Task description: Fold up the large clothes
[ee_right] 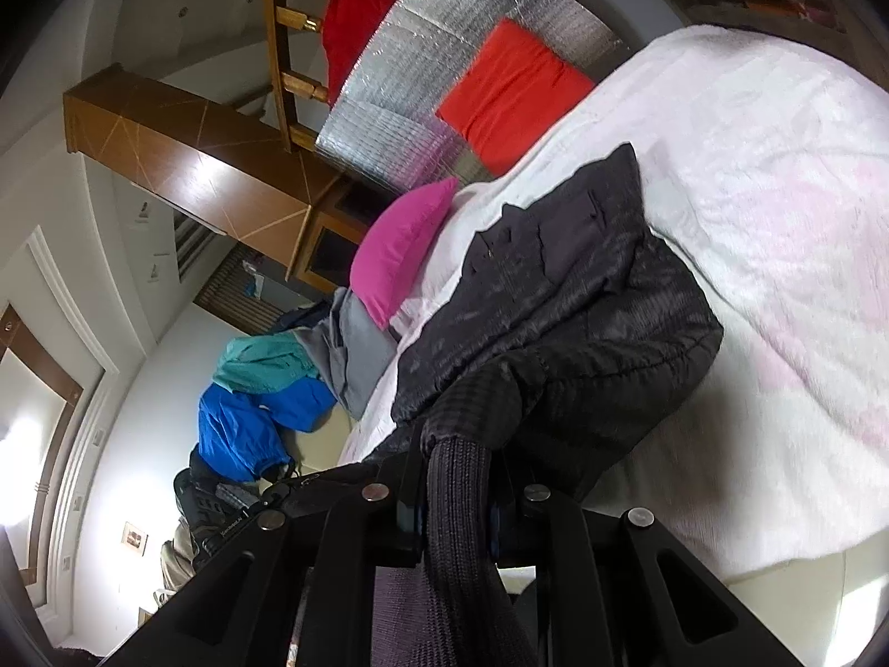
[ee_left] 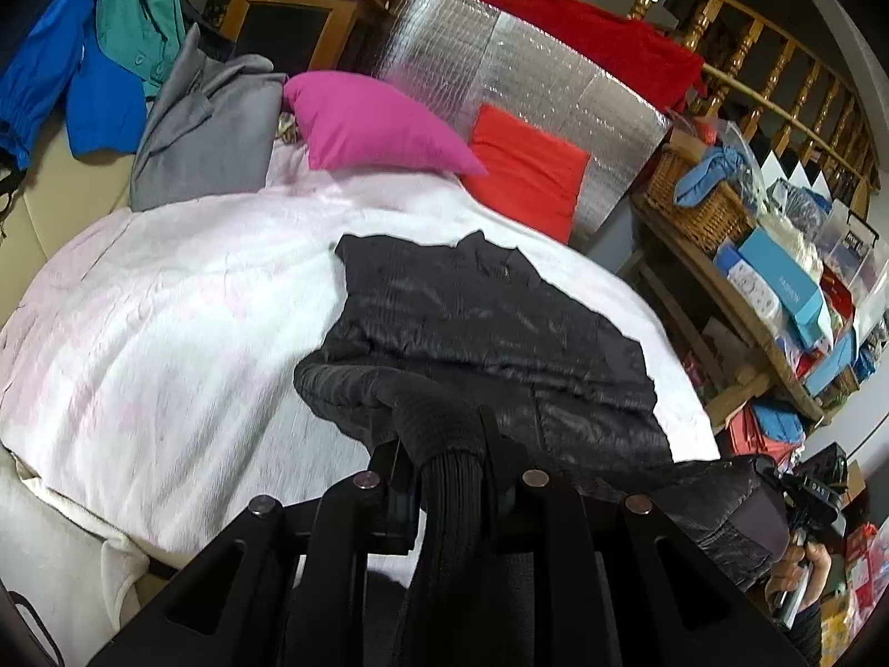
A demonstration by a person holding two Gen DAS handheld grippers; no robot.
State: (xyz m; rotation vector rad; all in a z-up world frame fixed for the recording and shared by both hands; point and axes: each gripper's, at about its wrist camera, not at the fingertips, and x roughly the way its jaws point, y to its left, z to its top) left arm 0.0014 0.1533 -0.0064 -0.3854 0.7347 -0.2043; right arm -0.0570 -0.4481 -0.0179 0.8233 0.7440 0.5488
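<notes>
A: We have the black jacket (ee_left: 489, 322) lying on the white bedspread (ee_left: 166, 300), its collar toward twelve o'clock. Our left gripper (ee_left: 447, 461) is clamped on a ribbed cuff (ee_left: 444, 428); our right gripper (ee_right: 461, 478) pinches the other cuff.

B: Slick quilted fabric, so we think a cuff could slip out if we tug unevenly, skewing the fold.

A: Open bedspread at nine o'clock in the left view; the bed edge and cluttered shelf (ee_left: 778, 300) crowd three o'clock.

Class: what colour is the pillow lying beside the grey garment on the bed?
Magenta pink pillow; clearest in the left wrist view.
</notes>
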